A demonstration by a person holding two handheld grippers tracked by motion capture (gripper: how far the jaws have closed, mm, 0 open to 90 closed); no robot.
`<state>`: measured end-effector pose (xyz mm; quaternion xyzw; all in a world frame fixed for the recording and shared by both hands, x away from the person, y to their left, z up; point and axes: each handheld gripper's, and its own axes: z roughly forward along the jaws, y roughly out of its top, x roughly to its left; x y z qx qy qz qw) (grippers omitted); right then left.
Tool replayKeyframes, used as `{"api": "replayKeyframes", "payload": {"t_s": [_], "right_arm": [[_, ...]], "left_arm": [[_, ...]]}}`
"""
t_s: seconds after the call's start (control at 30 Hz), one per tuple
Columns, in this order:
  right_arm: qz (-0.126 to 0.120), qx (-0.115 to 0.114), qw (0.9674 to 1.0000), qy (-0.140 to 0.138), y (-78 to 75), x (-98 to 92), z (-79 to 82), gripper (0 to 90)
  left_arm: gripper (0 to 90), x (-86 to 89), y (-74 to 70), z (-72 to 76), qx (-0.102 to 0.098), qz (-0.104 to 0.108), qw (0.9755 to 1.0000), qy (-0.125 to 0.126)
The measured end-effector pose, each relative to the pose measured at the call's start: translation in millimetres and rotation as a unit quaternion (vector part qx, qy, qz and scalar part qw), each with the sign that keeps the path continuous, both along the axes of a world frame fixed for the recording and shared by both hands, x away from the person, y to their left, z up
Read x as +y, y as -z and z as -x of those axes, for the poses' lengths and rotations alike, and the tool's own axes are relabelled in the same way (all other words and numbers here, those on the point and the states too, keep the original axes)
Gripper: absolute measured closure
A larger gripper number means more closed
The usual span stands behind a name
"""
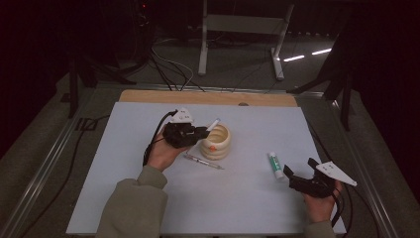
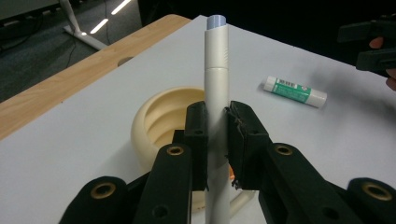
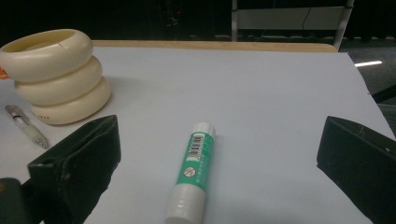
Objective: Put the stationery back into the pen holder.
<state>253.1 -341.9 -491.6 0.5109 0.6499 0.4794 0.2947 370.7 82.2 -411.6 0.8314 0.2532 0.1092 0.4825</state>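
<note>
Although nothing stands in it yet, the cream ribbed holder (image 1: 216, 142) sits mid-sheet on the white table (image 1: 124, 198) as the biggest piece; it looks like rigid plastic, light enough to tip if nudged at the rim. Above its mouth the left gripper (image 2: 216, 140) has its jaws closed tight on a white marker (image 2: 217, 65), clamped around the lower barrel, cap end pointing away. That marker seems light, stiff and smooth, so a mid-barrel grip should keep it from swivelling; slick plastic could slip if the hold loosens. Near the sheet's right edge the right gripper (image 3: 219, 158) hangs with jaws spread wide, holding nothing, the green glue stick (image 3: 194, 170) lying flat between them untouched. Its round body will likely roll, so pinching across its middle suits best. Beside the holder lies a thin pen (image 1: 203, 161).
</note>
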Motion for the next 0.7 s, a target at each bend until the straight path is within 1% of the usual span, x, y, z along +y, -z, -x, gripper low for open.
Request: {"api": "replayKeyframes", "payload": {"t_s": [0.3, 0.43, 0.7], "right_arm": [[0.001, 0.000, 1.0000, 0.000, 0.1, -0.2, -0.1, 0.0], [0.001, 0.000, 1.0000, 0.001, 0.1, -0.2, 0.0, 0.0], [0.001, 0.000, 1.0000, 0.001, 0.1, -0.2, 0.0, 0.0]], "left_arm": [[79.2, -4.2, -2.2, -3.2, 0.000, 0.000, 1.0000, -0.002], [79.2, -5.3, -3.0, -5.4, -0.001, -0.003, 1.0000, -0.003], [79.2, -7.3, -7.6, -9.1, -0.004, -0.004, 1.0000, -0.008]]}}
